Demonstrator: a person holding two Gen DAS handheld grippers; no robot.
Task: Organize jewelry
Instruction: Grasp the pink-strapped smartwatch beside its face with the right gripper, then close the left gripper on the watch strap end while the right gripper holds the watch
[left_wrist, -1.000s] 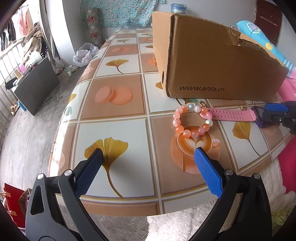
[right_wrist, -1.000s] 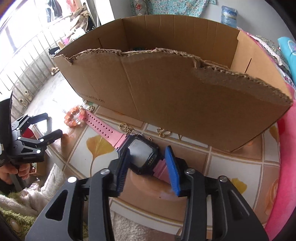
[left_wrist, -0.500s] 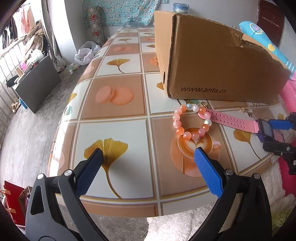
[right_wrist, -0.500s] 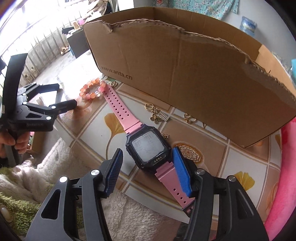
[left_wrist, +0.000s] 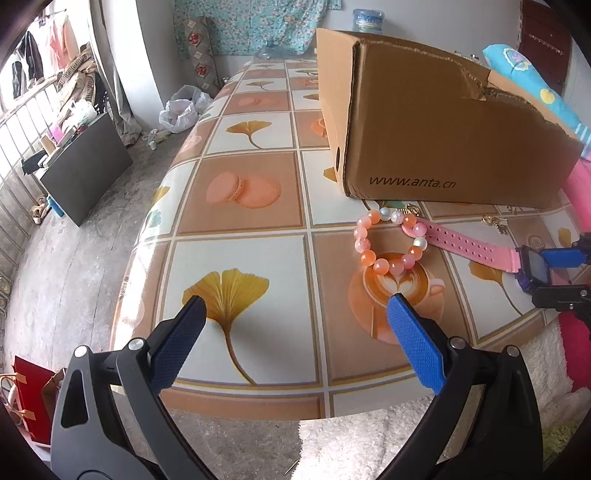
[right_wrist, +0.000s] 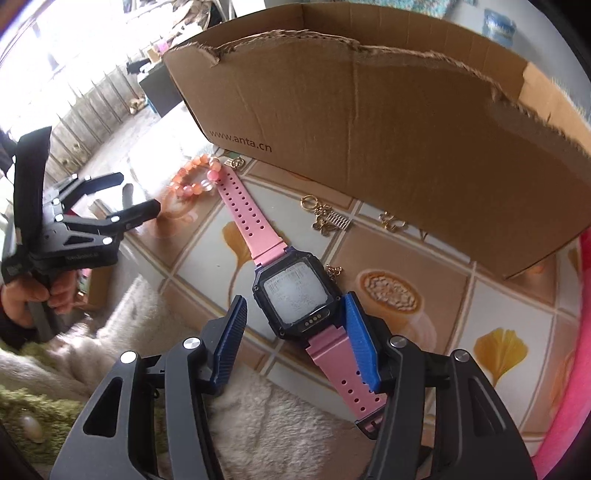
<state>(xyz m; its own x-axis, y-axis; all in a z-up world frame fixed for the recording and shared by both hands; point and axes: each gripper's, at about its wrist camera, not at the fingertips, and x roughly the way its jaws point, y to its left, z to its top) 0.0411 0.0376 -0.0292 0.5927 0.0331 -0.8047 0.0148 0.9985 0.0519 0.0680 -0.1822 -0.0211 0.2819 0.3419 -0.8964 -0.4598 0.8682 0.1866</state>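
A pink-strapped watch (right_wrist: 295, 295) with a dark square face lies flat on the patterned table. My right gripper (right_wrist: 295, 314) is open, its blue pads on either side of the watch face. The watch strap (left_wrist: 469, 242) also shows in the left wrist view, its end by an orange bead bracelet (left_wrist: 388, 240). The bracelet (right_wrist: 192, 181) also shows in the right wrist view. My left gripper (left_wrist: 295, 317) is open and empty above the table's front, short of the bracelet. Small gold pieces (right_wrist: 325, 218) lie by the cardboard box (right_wrist: 369, 129).
The open cardboard box (left_wrist: 443, 136) stands behind the jewelry. A white fluffy cloth (left_wrist: 369, 435) lies past the table's near edge. The table edge (left_wrist: 155, 229) drops to a concrete floor on the left. Pink fabric (right_wrist: 576, 369) lies to the right.
My right gripper has drawn back and opened wider around the watch, which lies flat on the table. My left gripper has barely moved.
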